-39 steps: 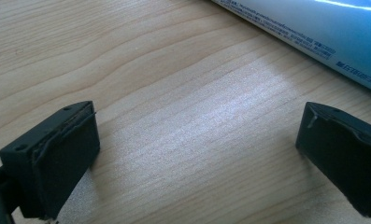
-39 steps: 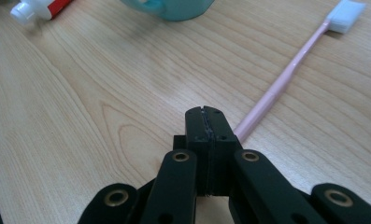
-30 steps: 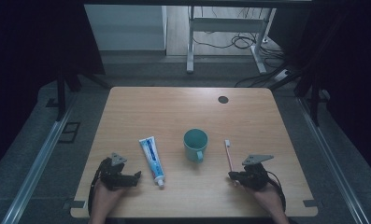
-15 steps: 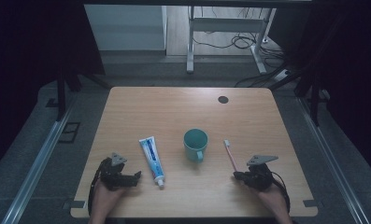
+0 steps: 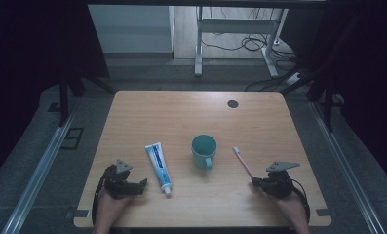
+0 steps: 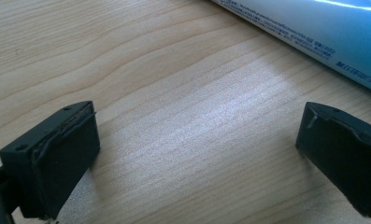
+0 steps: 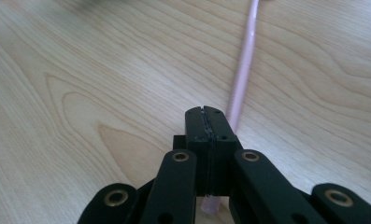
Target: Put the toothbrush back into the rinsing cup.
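A teal ceramic mug [image 5: 203, 151] stands at the centre of the light wooden table [image 5: 181, 117]; its inside looks empty. At its nine o'clock lies a blue-and-white toothpaste tube [image 5: 159, 167], the left gripper [image 5: 141, 184] beside it with jaws wide apart, holding nothing. At three o'clock a pink toothbrush [image 5: 244, 164] lies under the right gripper [image 5: 254, 181], whose jaws are pressed together, gripping nothing.

The high view is dim and a little soft: the desk [image 5: 181, 117] is the one lit area, evenly and from above, while the surroundings left and right sink into near black. Far off, a strip of floor [image 5: 230, 48] is brighter. Shadows on the desk are faint. The gripper views are much brighter. In the left one, a pale sheen lies across the wood grain and the tube [image 6: 314, 32] is blurred. In the right one, the toothbrush [image 7: 244, 70] blurs toward the far edge.
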Action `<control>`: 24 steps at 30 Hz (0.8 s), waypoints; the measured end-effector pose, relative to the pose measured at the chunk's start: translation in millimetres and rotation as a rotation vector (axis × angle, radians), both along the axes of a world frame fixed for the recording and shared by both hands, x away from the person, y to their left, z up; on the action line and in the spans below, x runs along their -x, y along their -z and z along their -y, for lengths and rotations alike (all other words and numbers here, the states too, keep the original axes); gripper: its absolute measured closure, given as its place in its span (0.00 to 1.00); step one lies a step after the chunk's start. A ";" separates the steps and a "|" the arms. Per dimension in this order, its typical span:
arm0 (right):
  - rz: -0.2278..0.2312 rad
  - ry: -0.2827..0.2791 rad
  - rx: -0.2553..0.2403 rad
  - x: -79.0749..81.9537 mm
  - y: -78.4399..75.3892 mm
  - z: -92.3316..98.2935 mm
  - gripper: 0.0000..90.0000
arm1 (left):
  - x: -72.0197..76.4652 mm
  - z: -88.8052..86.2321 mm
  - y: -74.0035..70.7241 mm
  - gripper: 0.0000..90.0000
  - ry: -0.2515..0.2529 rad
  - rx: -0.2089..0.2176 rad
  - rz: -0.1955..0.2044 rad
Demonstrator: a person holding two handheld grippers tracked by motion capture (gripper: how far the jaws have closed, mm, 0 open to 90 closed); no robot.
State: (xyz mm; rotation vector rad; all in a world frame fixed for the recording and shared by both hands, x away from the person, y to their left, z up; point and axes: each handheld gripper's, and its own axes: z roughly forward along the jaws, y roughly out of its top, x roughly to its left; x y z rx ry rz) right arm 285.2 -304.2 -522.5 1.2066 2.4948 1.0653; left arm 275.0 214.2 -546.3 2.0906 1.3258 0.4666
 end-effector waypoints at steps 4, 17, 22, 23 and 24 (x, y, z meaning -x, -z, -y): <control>0.002 0.015 0.006 -1.1 0.0 5.9 0.99 | 0.0 0.0 0.0 0.00 -0.001 0.001 0.000; 0.010 0.024 0.005 -1.8 -1.3 11.5 0.97 | 0.0 0.0 0.0 0.00 0.000 0.000 0.000; 0.027 0.030 0.008 0.5 -3.6 12.4 0.91 | 0.0 0.0 0.0 0.00 0.000 0.000 0.000; 0.032 0.030 0.010 0.7 -4.0 13.1 0.90 | 0.0 0.0 0.0 0.00 0.000 0.000 0.000; 0.031 0.031 0.009 1.3 -4.6 13.7 0.88 | 0.0 0.0 0.0 0.00 0.000 0.000 0.000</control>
